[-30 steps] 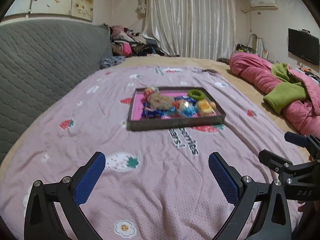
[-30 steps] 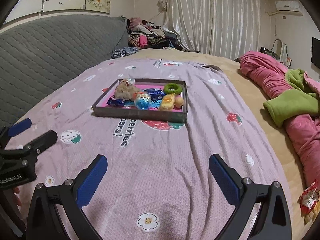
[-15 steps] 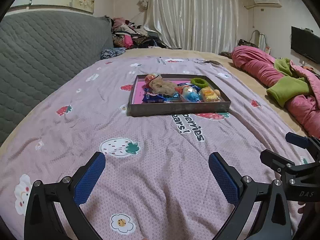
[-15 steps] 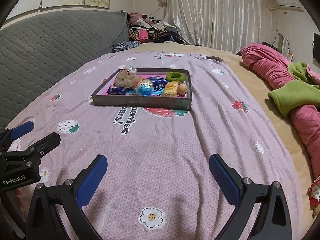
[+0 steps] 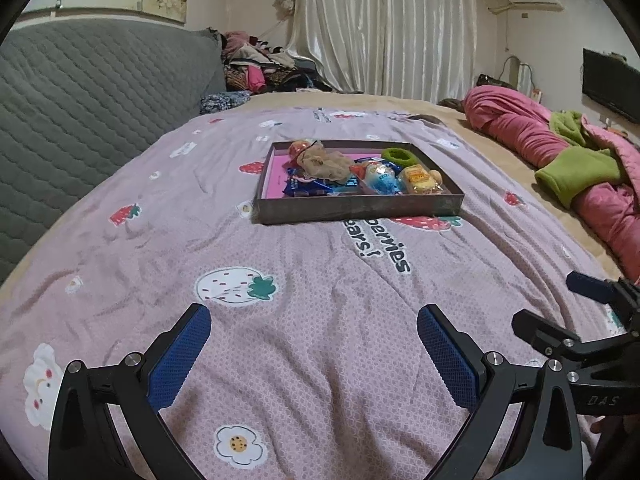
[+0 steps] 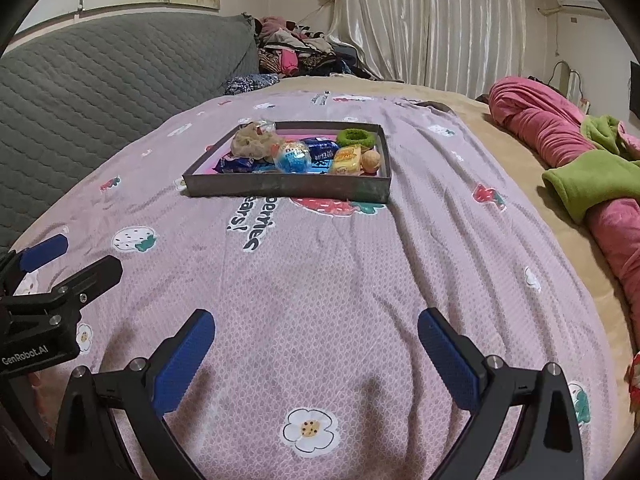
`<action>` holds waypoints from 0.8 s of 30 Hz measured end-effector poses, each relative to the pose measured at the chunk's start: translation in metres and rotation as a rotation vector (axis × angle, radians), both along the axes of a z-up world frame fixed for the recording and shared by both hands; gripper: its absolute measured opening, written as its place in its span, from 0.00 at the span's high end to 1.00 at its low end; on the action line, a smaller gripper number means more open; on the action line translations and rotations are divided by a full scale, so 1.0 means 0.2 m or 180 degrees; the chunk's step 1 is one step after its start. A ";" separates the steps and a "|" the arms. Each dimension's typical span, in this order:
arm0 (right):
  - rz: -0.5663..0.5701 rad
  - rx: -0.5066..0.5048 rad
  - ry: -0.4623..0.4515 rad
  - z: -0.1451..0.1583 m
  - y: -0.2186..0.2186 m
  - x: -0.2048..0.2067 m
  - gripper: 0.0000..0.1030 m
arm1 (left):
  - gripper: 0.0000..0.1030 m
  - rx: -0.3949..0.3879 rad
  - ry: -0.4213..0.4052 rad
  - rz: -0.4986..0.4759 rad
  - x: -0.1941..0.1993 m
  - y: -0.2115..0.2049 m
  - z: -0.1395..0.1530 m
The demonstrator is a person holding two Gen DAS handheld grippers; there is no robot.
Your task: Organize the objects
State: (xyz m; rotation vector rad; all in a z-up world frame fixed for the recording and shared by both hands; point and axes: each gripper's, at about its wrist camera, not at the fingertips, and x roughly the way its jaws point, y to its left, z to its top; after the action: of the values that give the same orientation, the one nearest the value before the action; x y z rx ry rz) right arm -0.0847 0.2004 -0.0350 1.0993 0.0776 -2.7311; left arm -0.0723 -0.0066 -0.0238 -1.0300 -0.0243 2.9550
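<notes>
Looking ahead along both grippers, we see the shallow dark cardboard tray (image 5: 360, 210) of snacks and toys straight in front on the pink strawberry-print blanket (image 5: 320, 280), well apart, its long side across our path. Our left gripper (image 5: 314, 350) and right gripper (image 6: 316, 354) gape empty, about equally far. Against a second ago, the tray looms larger: we have closed in.

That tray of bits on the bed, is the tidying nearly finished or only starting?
Hard to say how much is done: the snacks, green ring and ball all lie jumbled in the tray. Nothing is in hand: left gripper and right gripper are open, short of it. Any sorting looks left to do.
</notes>
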 end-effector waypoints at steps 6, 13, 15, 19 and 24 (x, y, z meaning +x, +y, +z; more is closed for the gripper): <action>-0.0010 -0.0002 0.0017 0.00 0.01 0.00 0.00 | 0.00 0.0031 -0.0032 -0.0006 -0.01 -0.01 -0.03; -0.0006 0.0011 0.0005 -0.01 0.00 0.00 0.00 | 0.00 -0.0056 0.0033 -0.0048 0.00 0.02 -0.03; -0.0003 0.0021 -0.0001 -0.01 0.00 -0.01 0.01 | 0.00 -0.0069 0.0047 -0.0059 0.00 0.03 -0.03; -0.0001 0.0024 0.0004 -0.02 0.00 -0.01 0.00 | 0.00 -0.0087 0.0071 -0.0072 0.01 0.04 -0.03; -0.0005 0.0032 -0.0010 -0.03 -0.01 -0.01 0.00 | 0.00 -0.0077 0.0072 -0.0049 0.00 0.03 -0.04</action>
State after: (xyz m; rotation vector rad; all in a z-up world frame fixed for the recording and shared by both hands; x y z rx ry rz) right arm -0.0873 0.1986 -0.0419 1.1068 0.0899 -2.7332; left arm -0.0714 0.0000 -0.0318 -0.9946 0.0195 2.9601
